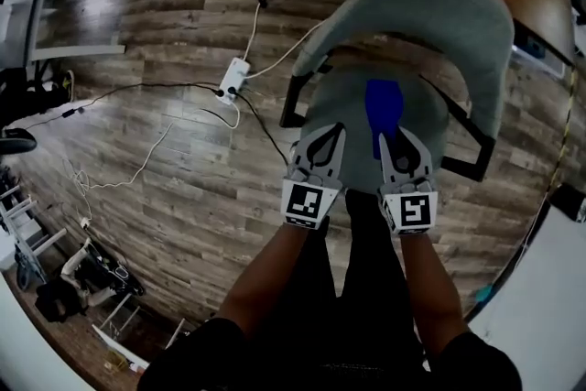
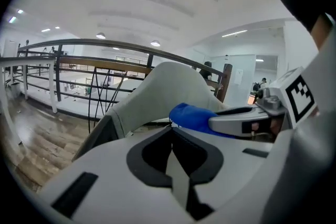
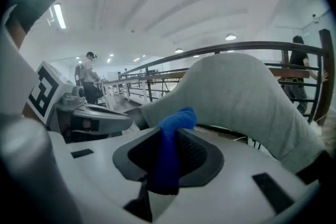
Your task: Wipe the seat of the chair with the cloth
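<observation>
The right tool [image 1: 394, 137] is clenching the near end of the blue cloth [image 1: 383, 103], which is stretching ahead of it over the grey chair seat [image 1: 334, 101]. The left tool [image 1: 331, 135] is hanging just beside it, jaws pressed together on nothing.

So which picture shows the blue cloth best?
The head view: the blue fabric cloth shows nearly whole, stretched over the grey chair seat. The right gripper view shows it bunched, pinched in the right tongs; the left gripper view catches only one end.
</observation>
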